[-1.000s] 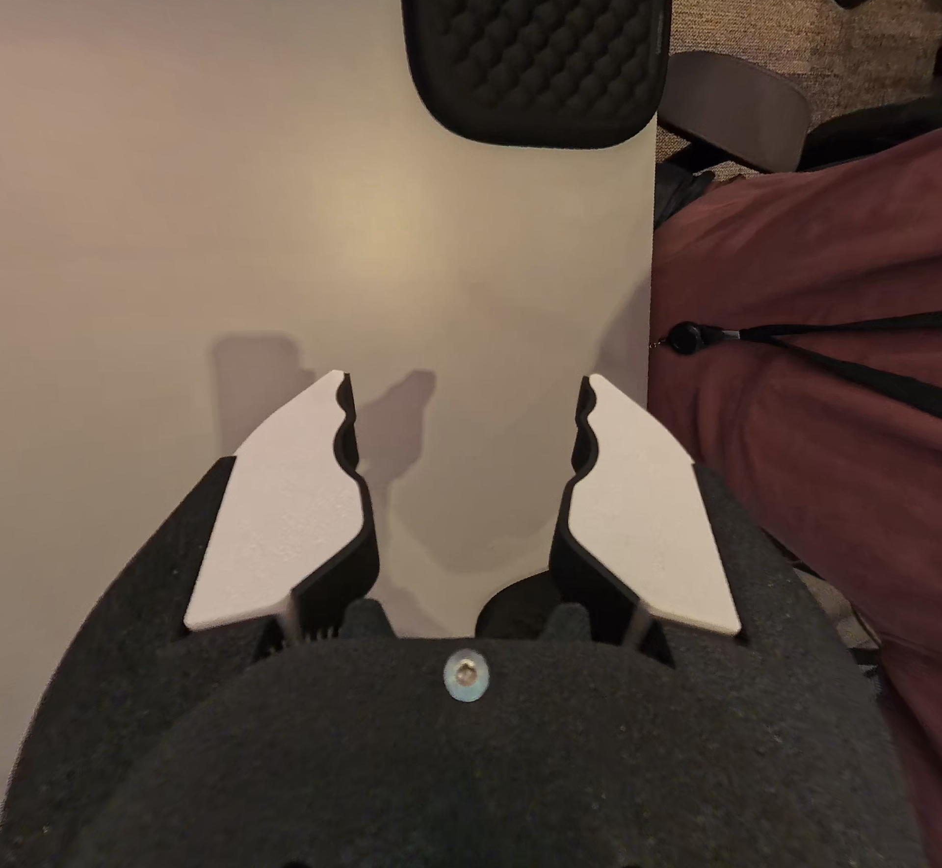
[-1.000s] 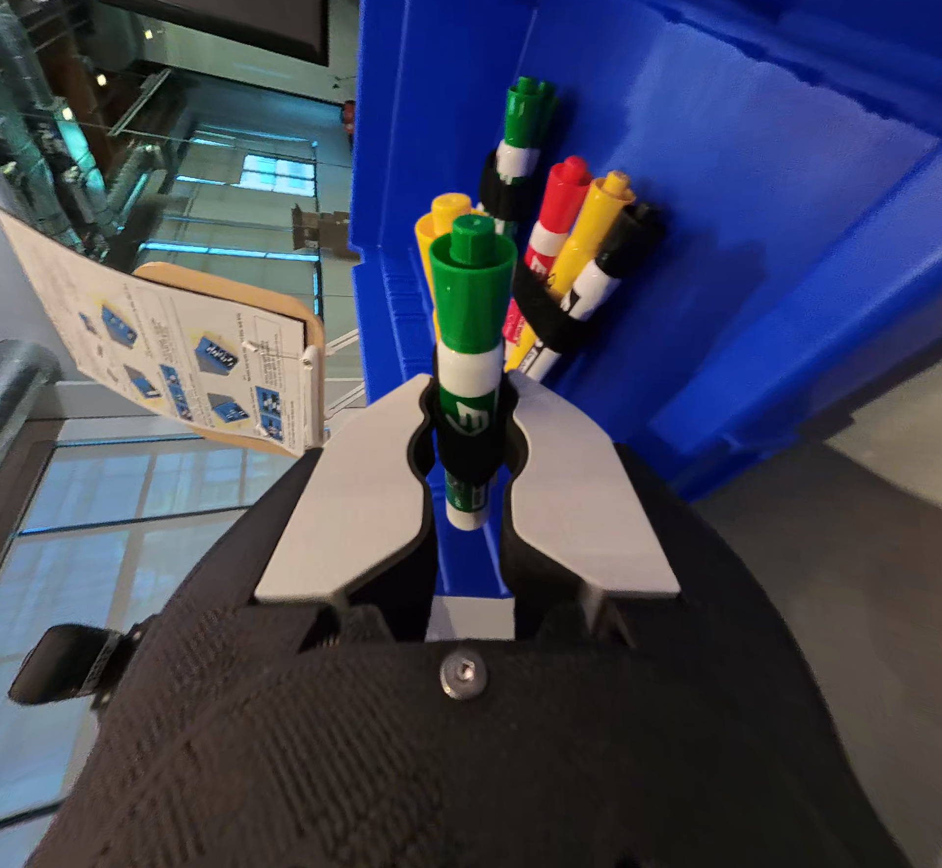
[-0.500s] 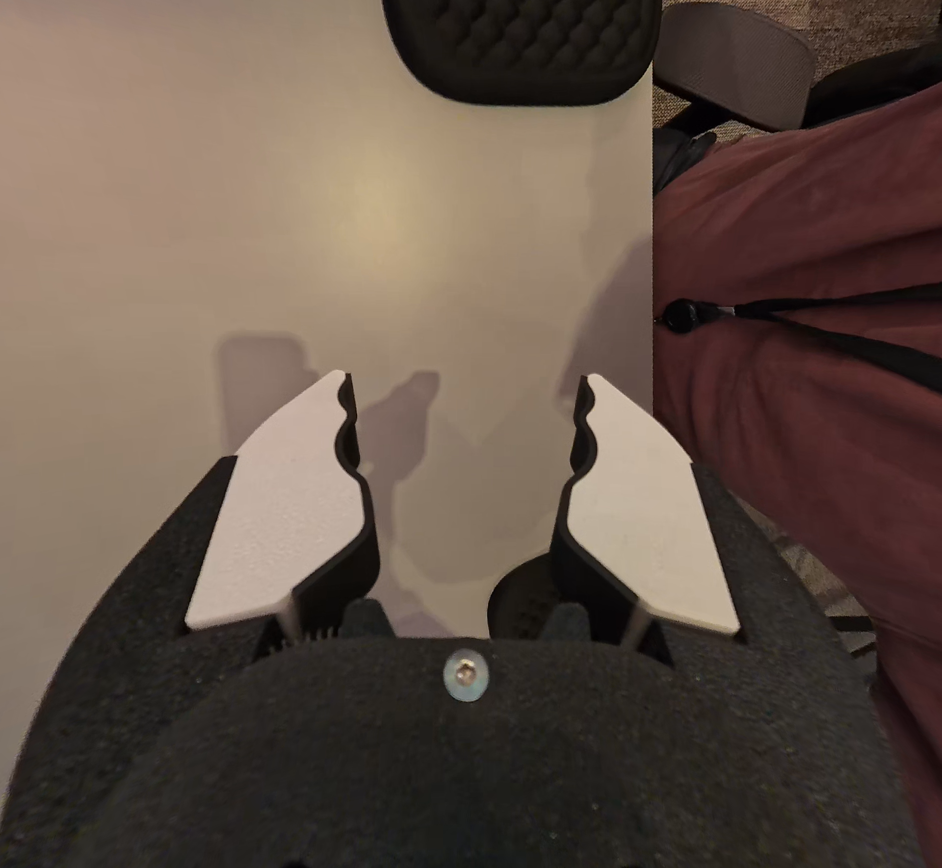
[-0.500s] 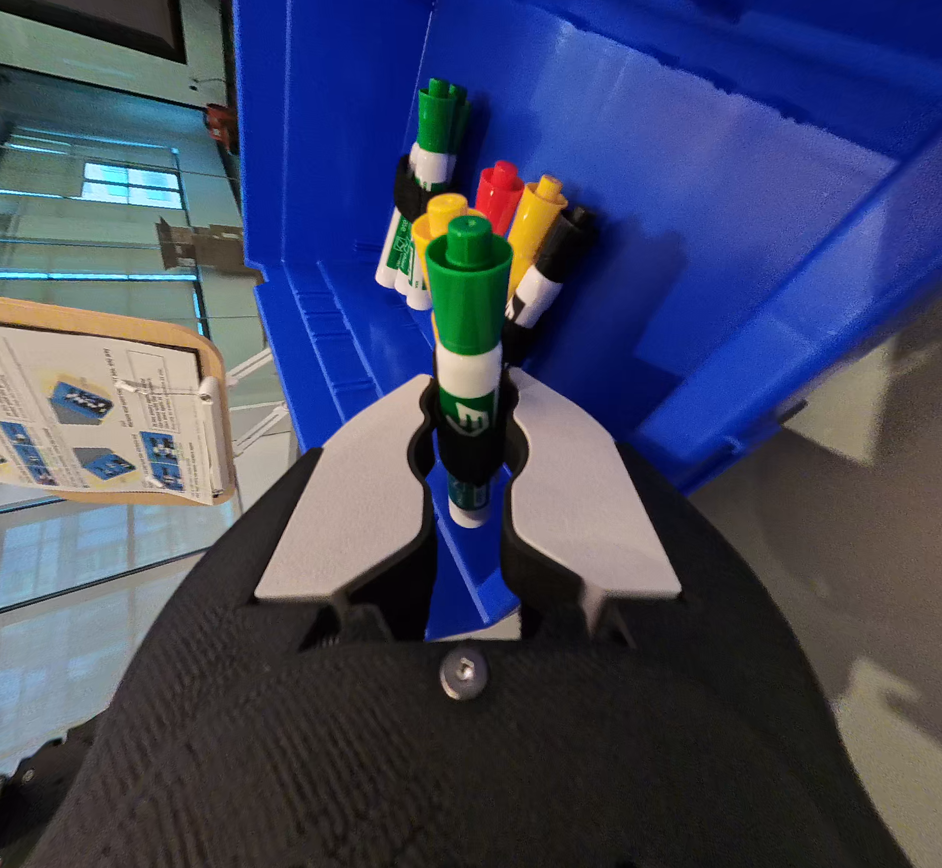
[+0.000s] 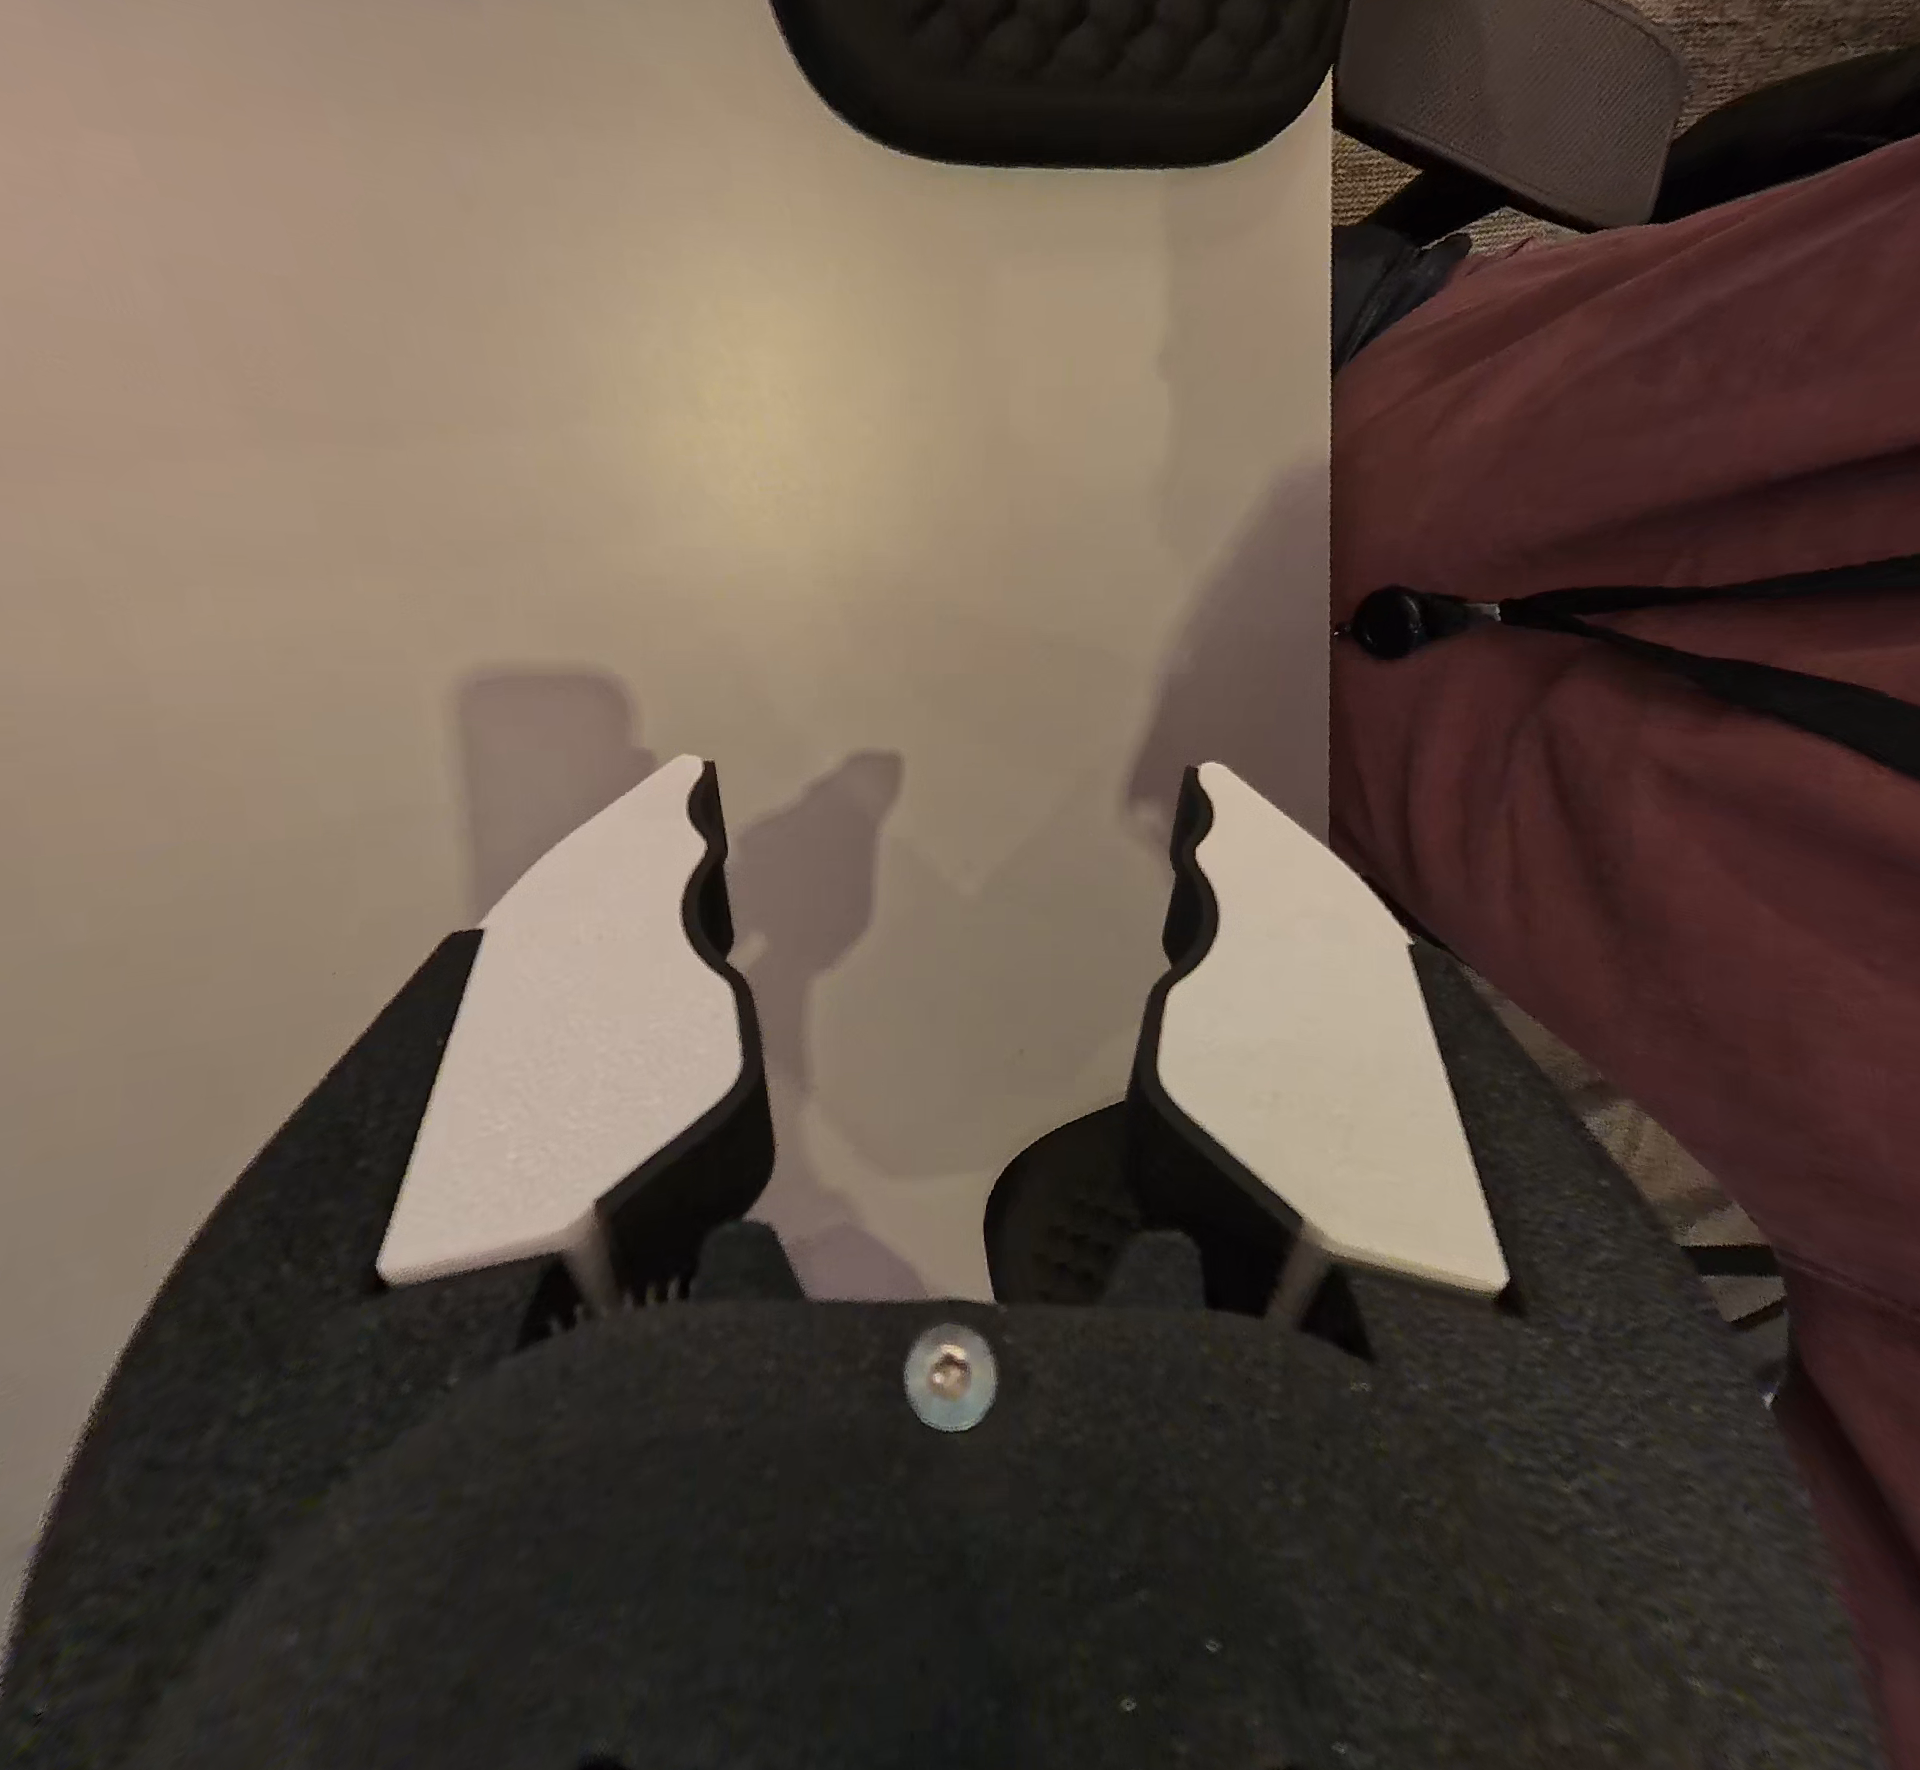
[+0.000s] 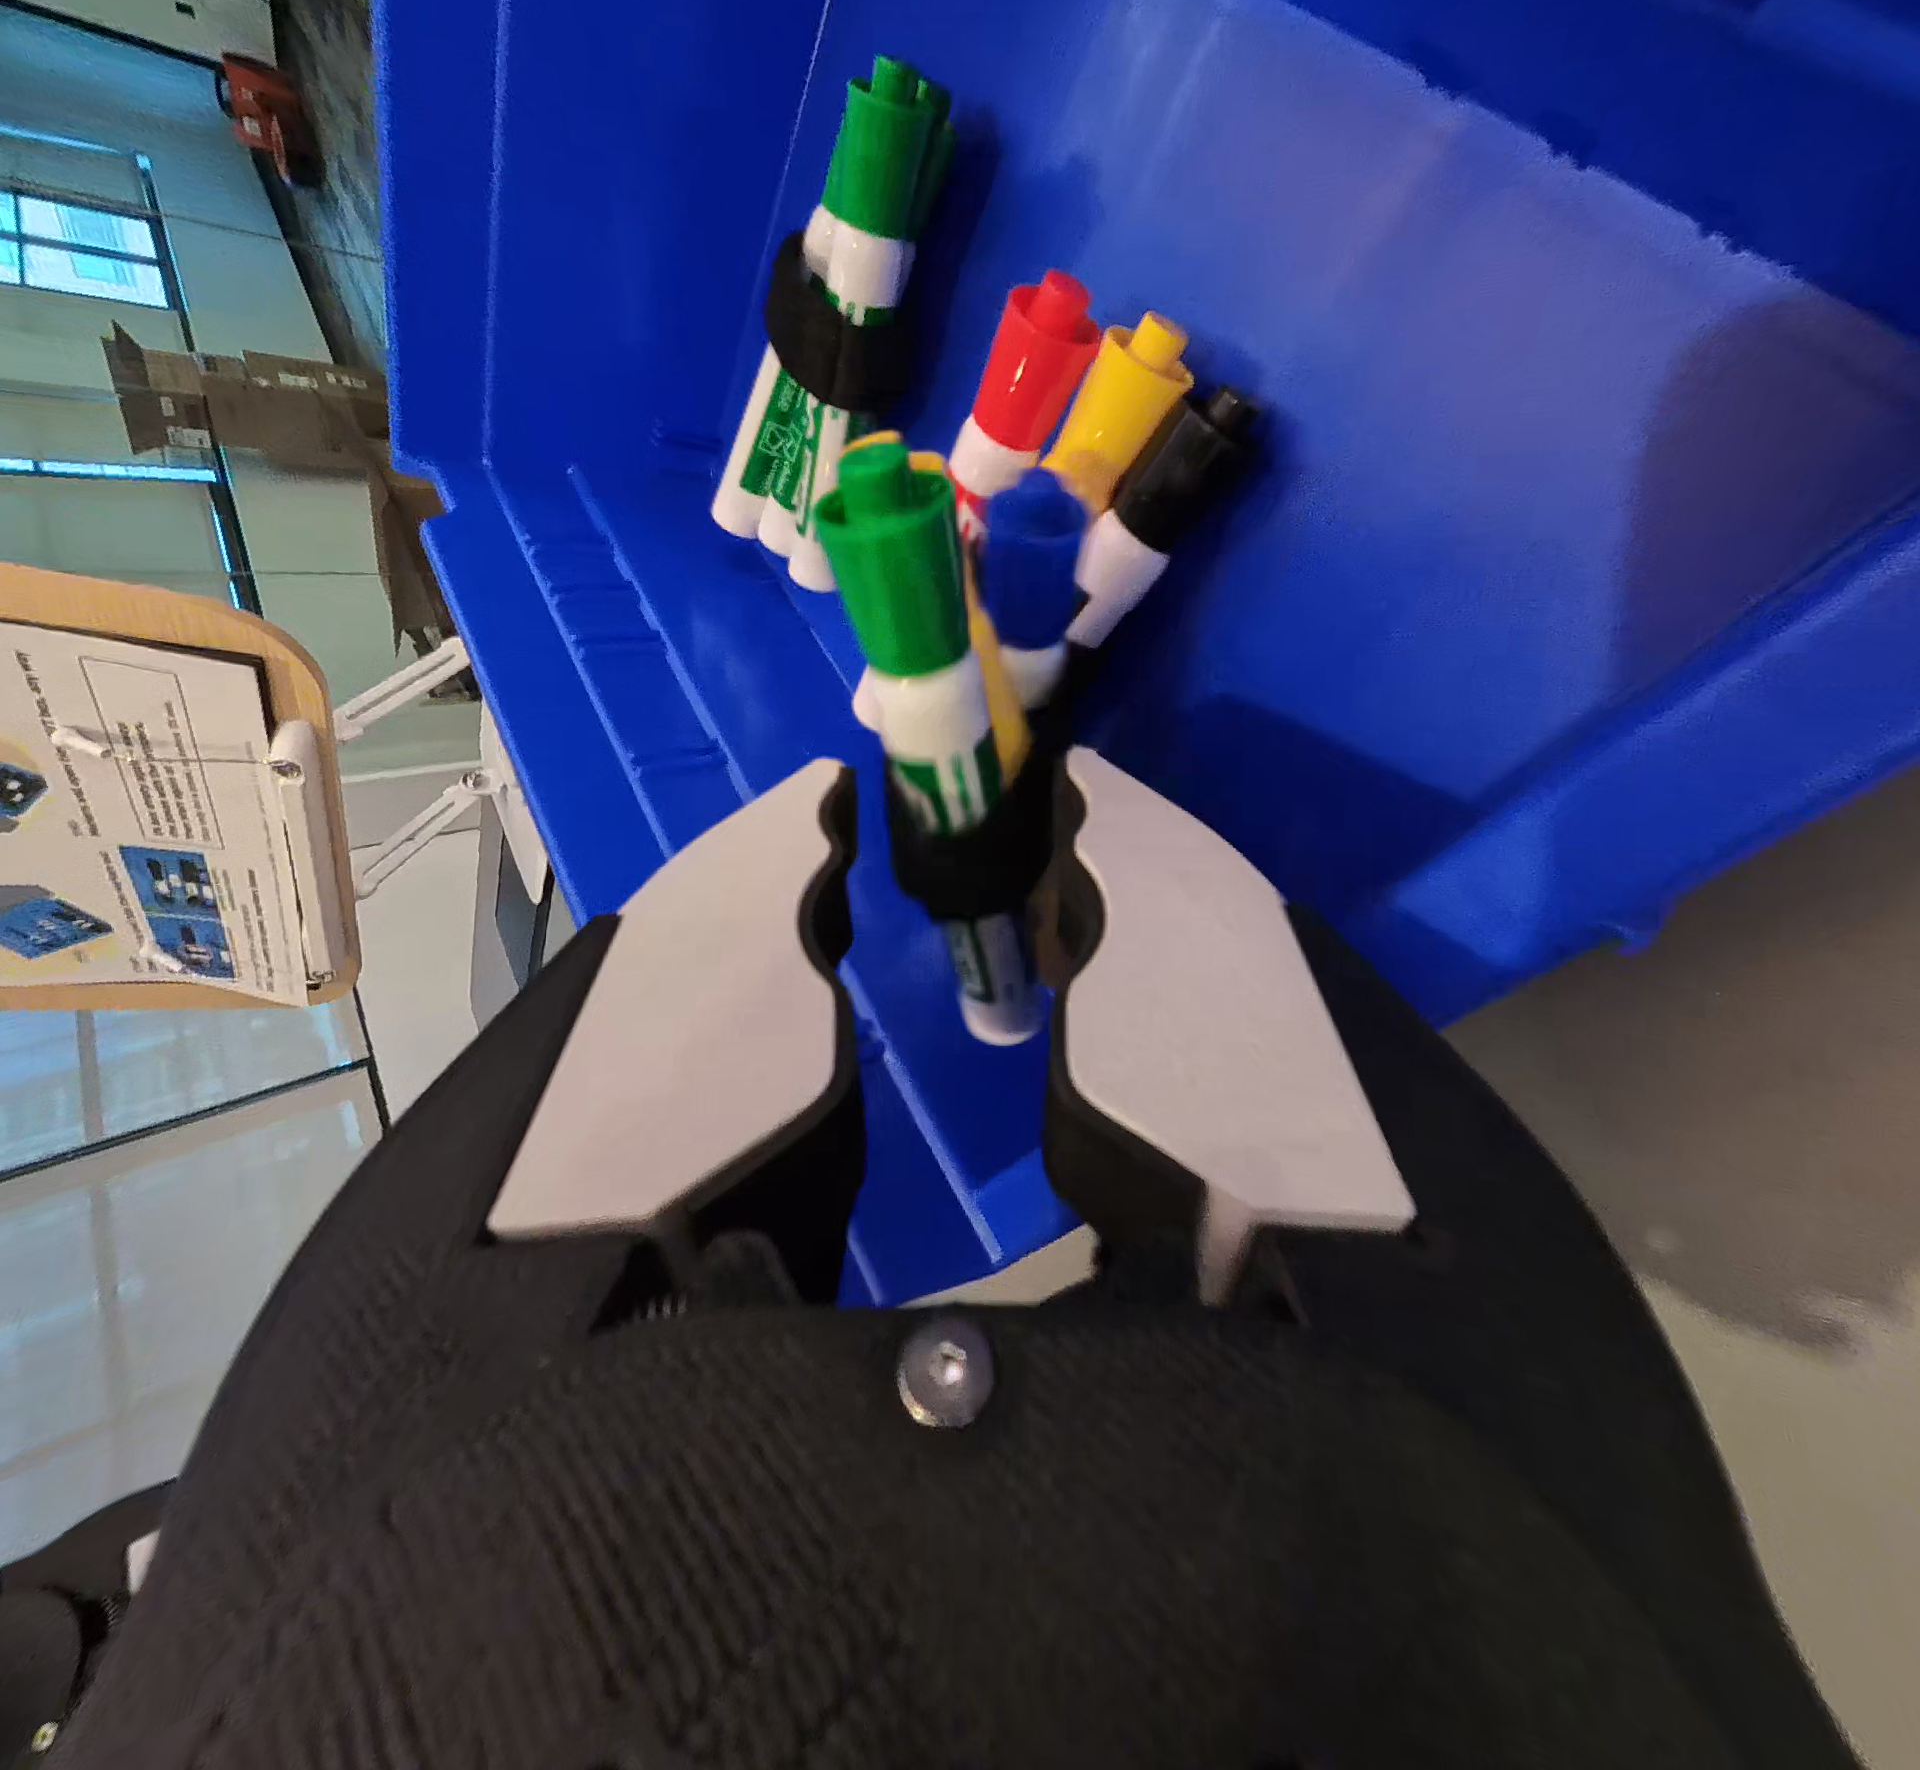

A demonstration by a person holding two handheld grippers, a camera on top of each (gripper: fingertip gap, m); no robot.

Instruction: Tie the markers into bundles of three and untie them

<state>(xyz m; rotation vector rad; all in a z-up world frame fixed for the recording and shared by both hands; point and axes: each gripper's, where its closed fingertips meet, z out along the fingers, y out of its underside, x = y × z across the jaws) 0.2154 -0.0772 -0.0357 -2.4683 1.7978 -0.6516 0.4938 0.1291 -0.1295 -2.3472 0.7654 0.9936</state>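
Opened since a second earlier, my right tongs [image 6: 951, 816] stood narrowly parted around the strapped marker bundle [image 6: 940, 681] over the blue bin [image 6: 1455, 370]; left tongs [image 5: 951, 816] gaped wide above the table [image 5: 416, 318].

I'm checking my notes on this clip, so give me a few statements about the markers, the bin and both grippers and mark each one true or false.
1. The left gripper is open with nothing between its fingers. True.
2. The right gripper has a bundle with a green marker between its fingers. True.
3. The bin is red. False: it is blue.
4. Three green markers in the bin are bound by a black strap. True.
5. The left gripper is above the bin. False: it is above a bare pale tabletop.
6. The red marker lies alone. False: it lies beside a yellow and a black one.
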